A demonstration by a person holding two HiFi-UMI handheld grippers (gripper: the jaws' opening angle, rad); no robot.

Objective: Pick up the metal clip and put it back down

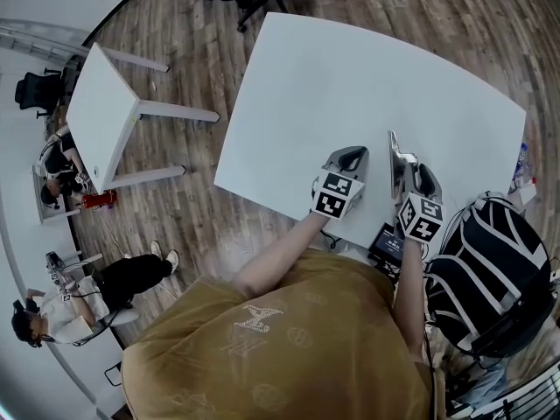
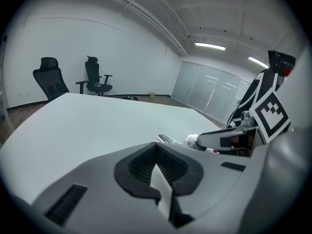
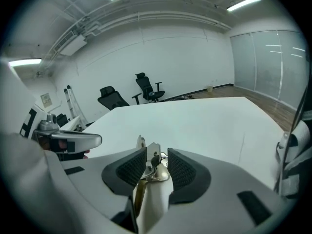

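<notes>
Ribbed black pads (image 3: 127,169) of the right gripper (image 3: 156,153) stand apart, with the metal clip (image 3: 157,173) upright between them. One pad looks very close to the clip, though I couldn't swear it touches, and there is a clear gap at the other. That clip rests on the white table (image 1: 350,77), close to the table's near edge and toward its right end. Over the same edge, just to the clip's left, is the left gripper (image 2: 157,149), its jaws drawn together on nothing. At the table's near edge stands the person in a tan shirt (image 1: 280,339). Beyond the table's far end are two black office chairs (image 3: 148,89). Off its left side stands a smaller white table (image 1: 101,103).
</notes>
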